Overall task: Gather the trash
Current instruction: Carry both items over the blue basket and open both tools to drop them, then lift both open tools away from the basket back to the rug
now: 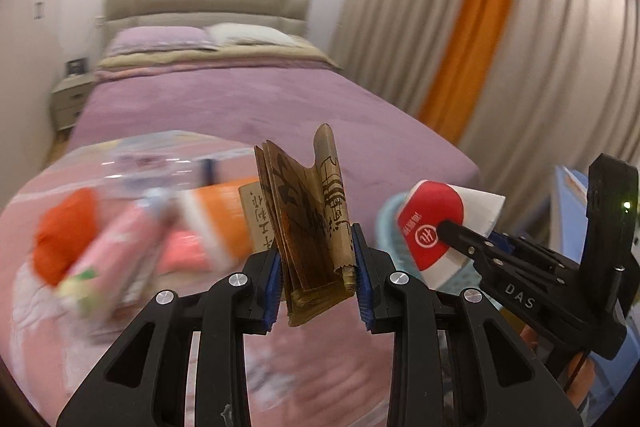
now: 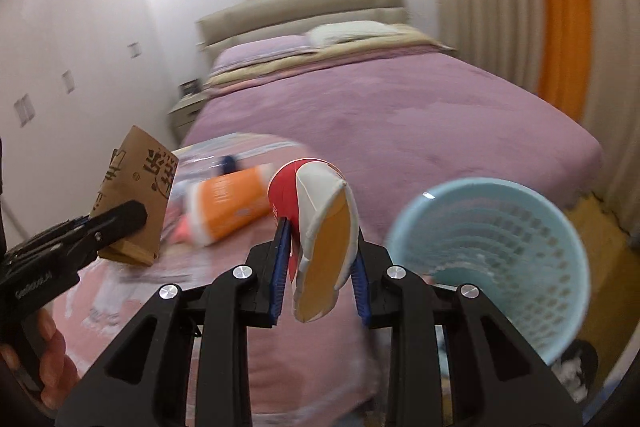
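Midway: left gripper (image 1: 318, 287) pinches a folded brown paper bag (image 1: 308, 223), right gripper (image 2: 320, 275) pinches a flattened red-and-white cup (image 2: 320, 223) near the blue basket (image 2: 500, 251); an orange packet (image 2: 228, 207) and wrappers lie uncollected at left.

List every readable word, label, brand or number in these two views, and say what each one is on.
"DAS": on the right gripper body, left wrist view.
Black Chinese characters on the folded brown paper bag in the left gripper: not reliably readable.
White logo and characters on the crushed red-and-white cup: too small.
Lettering on the left gripper's side, and the orange package: blurred.

Folded brown paper bag (image 1: 316, 227) between left claw (image 1: 319, 275) pads
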Demonstrator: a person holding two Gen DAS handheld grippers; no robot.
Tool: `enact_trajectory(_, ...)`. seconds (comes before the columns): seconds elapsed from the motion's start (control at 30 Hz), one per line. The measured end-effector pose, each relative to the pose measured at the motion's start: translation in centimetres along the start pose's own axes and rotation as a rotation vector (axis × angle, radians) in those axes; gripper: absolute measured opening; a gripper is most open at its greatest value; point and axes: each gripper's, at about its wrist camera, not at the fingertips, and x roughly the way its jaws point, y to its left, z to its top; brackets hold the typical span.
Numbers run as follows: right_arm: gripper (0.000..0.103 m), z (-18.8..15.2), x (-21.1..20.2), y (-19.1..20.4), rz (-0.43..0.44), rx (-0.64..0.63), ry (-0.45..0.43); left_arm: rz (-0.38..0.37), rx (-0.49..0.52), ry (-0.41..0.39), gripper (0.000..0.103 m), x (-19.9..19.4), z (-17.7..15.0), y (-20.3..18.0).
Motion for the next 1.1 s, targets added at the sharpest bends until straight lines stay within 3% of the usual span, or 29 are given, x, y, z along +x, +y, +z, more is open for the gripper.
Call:
enact_trajectory(0.27, 0.025, -0.2, 1.2, -8.2, -0.116, 0.169, 0.041, -0.116, 0.044, 0.109, 0.029, 7.4, 0.0, -4.6)
enact_trajectory(0.67, 0.027, -1.9, 3.9, -13.5, -0.226, 0.29, 0.123, -0.173, 0.096, 0.221, 0.031, 13.6, -1.6, -8.0)
enact_trajectory(0.83, 0.028, -2.7, 3.7, -14.5, -0.247, 0.322, 0.125, -0.178, 0.1, 0.231, 0.048, 14.2, -2.0, -8.4)
enact_trajectory(0.87, 0.033, -2.8, 3.7, -14.7, -0.247, 0.328, 0.123, -0.179, 0.101, 0.23, 0.051, 14.1, -2.1, -8.2)
enact_trajectory(0.9, 0.046, -2.9, 3.6, -14.9, -0.249, 0.335, 0.118, -0.179, 0.102, 0.225, 0.057, 13.8, -2.1, -8.1)
enact_trajectory(0.97, 0.058, -2.9, 3.0, -15.0, -0.253, 0.343, 0.09, -0.18, 0.102, 0.212, 0.065, 13.5, -2.0, -8.4)
enact_trajectory(1.1, 0.058, -2.8, 2.4, -14.7, -0.243, 0.325, 0.078, -0.196, 0.083, 0.181, 0.072, 12.2, -1.6, -8.1)
